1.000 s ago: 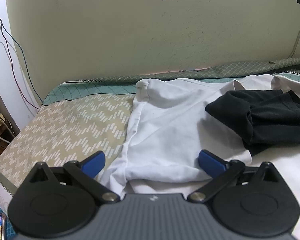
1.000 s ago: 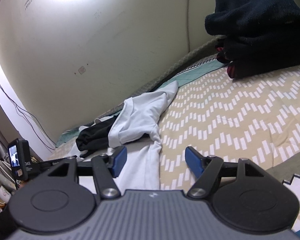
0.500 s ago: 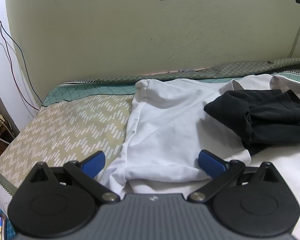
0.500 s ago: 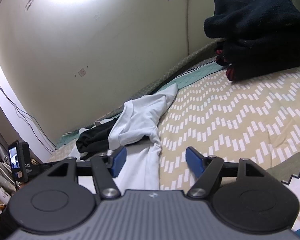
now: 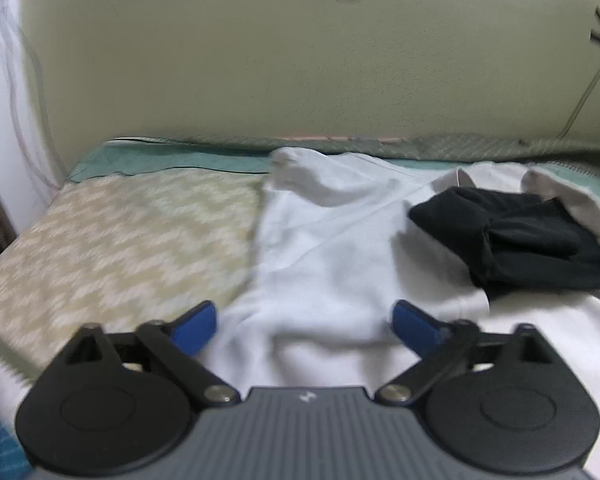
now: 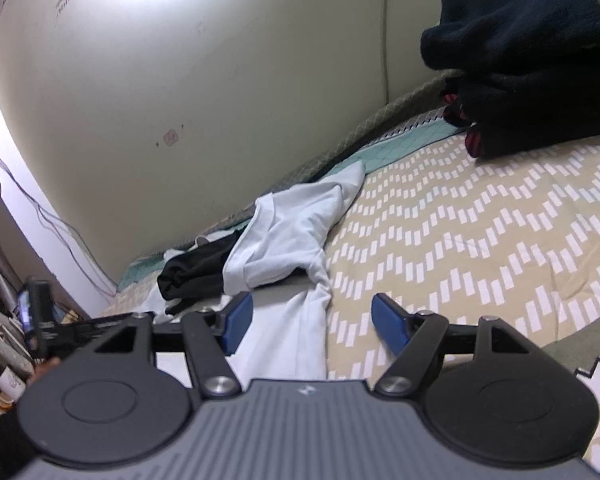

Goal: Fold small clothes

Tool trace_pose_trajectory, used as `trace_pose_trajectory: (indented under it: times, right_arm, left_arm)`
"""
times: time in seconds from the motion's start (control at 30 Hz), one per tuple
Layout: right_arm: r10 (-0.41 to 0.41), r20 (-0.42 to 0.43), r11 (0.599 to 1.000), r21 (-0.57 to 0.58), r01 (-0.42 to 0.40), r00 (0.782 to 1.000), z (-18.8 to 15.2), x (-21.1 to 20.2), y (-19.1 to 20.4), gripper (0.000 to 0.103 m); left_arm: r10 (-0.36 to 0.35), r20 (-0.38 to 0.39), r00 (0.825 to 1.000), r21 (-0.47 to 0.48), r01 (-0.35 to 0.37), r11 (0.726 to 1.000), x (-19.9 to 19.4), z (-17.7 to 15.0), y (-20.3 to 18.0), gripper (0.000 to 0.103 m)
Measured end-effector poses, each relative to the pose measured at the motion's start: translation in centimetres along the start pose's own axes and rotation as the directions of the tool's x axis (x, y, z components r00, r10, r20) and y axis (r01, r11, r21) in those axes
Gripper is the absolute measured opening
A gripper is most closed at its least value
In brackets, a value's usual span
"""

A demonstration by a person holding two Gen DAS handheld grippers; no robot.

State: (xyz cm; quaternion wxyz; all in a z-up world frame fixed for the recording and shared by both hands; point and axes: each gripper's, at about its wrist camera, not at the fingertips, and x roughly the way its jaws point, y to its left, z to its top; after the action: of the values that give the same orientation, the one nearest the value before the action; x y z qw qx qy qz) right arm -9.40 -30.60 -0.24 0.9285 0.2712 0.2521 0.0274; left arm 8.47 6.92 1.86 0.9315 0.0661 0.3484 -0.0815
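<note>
2 wrist fisheyes, both low over the bed and angled down toward the wall.

The left view looks along its own fingers, close above the white garment [image 5: 324,248], with the black garment [image 5: 512,240] to its right and the bedspread [image 5: 112,236] to its left. The right view sits farther back and looks across the bedspread [image 6: 480,232]; it shares the white garment [image 6: 292,232], the black garment [image 6: 196,272] and the wall [image 6: 180,80].
</note>
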Motion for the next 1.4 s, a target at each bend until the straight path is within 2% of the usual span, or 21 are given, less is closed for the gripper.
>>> trace_pose_trajectory:
  times: [0.1,0.17,0.27,0.37,0.5,0.6,0.67,0.73,0.83,1.0,1.03,1.07,1.1,1.17,1.2,1.23,1.27,1.3,1.33,1.4]
  right_arm:
    - [0.054,-0.002,0.999,0.008,-0.054,0.999,0.0,-0.4,-0.4,0.067]
    - [0.065,-0.019,0.998,-0.004,-0.066,0.998,-0.1,-0.9,-0.3,0.064]
    - [0.12,-0.064,0.99,-0.072,-0.125,0.991,-0.8,-2.9,0.7,0.064]
    - [0.165,-0.127,0.965,-0.182,-0.186,0.978,-2.1,-6.1,2.2,0.062]
    - [0.182,-0.231,0.939,-0.248,-0.238,0.956,-4.6,-10.4,3.0,0.06]
    - [0.187,-0.299,0.938,-0.229,-0.26,0.936,-6.1,-13.2,2.6,0.06]
    - [0.199,-0.339,0.941,-0.195,-0.276,0.92,-7.0,-14.8,1.8,0.06]
    - [0.178,-0.385,0.946,-0.188,-0.265,0.906,-8.1,-15.7,1.1,0.06]
    - [0.186,-0.399,0.948,-0.167,-0.27,0.898,-8.8,-16.4,0.4,0.06]
    - [0.173,-0.439,0.948,-0.168,-0.269,0.882,-9.0,-16.8,0.1,0.062]
    - [0.176,-0.441,0.947,-0.17,-0.274,0.88,-9.1,-16.7,0.1,0.062]
    - [0.179,-0.451,0.947,-0.162,-0.278,0.874,-9.2,-16.3,0.1,0.062]
    - [0.184,-0.467,0.946,-0.154,-0.285,0.865,-9.4,-15.9,0.0,0.062]
    - [0.181,-0.501,0.943,-0.156,-0.294,0.846,-10.1,-14.8,0.0,0.059]
    - [0.171,-0.507,0.943,-0.164,-0.289,0.845,-10.5,-14.3,0.1,0.057]
    - [0.171,-0.506,0.944,-0.161,-0.288,0.845,-10.7,-13.8,0.0,0.048]
    - [0.182,-0.503,0.945,-0.148,-0.291,0.845,-10.9,-13.4,-0.1,0.031]
    - [0.197,-0.504,0.945,-0.132,-0.301,0.841,-11.0,-12.9,-0.2,0.017]
    - [0.208,-0.504,0.94,-0.134,-0.314,0.838,-11.0,-12.8,0.0,0.008]
    - [0.263,-0.497,0.912,-0.153,-0.381,0.827,-10.8,-13.5,0.5,0.007]
  left_arm:
    - [-0.069,0.073,0.995,-0.034,0.072,0.997,-6.5,-2.4,3.9,0.094]
    - [-0.119,0.093,0.989,-0.034,0.123,0.992,-11.0,-4.6,6.3,0.094]
    - [-0.185,0.076,0.98,0.0,0.185,0.983,-16.3,-8.3,8.5,0.093]
    - [-0.21,0.031,0.977,-0.008,0.21,0.978,-19.4,-12.1,9.9,0.09]
    - [-0.191,-0.026,0.981,-0.096,0.188,0.977,-20.6,-15.3,11.6,0.09]
    - [-0.242,-0.066,0.968,-0.17,0.228,0.959,-21.0,-17.0,12.7,0.088]
    - [-0.246,-0.075,0.966,-0.159,0.232,0.96,-20.9,-17.7,12.8,0.088]
    - [-0.264,-0.1,0.959,-0.164,0.245,0.955,-20.3,-18.0,12.7,0.088]
    - [-0.291,-0.126,0.948,-0.17,0.269,0.948,-19.0,-18.4,12.1,0.088]
    - [-0.295,-0.14,0.945,-0.163,0.272,0.948,-18.6,-18.8,11.4,0.086]
    - [-0.295,-0.143,0.945,-0.171,0.27,0.948,-18.6,-18.9,11.5,0.081]
    - [-0.297,-0.152,0.943,-0.176,0.27,0.947,-18.5,-19.0,11.5,0.068]
    - [-0.314,-0.163,0.935,-0.181,0.285,0.941,-18.5,-19.0,11.6,0.06]
    - [-0.35,-0.166,0.922,-0.181,0.321,0.93,-18.9,-19.1,11.5,0.031]
    - [-0.355,-0.166,0.92,-0.164,0.33,0.93,-19.1,-19.1,11.2,0.024]
    - [-0.353,-0.168,0.92,-0.148,0.33,0.932,-19.3,-18.9,10.8,0.014]
    - [-0.356,-0.171,0.919,-0.142,0.334,0.932,-19.5,-18.8,10.6,0.009]
    - [-0.368,-0.169,0.914,-0.15,0.345,0.927,-19.8,-18.6,10.6,0.009]
    - [-0.379,-0.161,0.911,-0.161,0.355,0.921,-20.1,-18.4,10.7,0.008]
    - [-0.425,-0.112,0.898,-0.204,0.397,0.895,-21.2,-17.7,11.6,0.008]
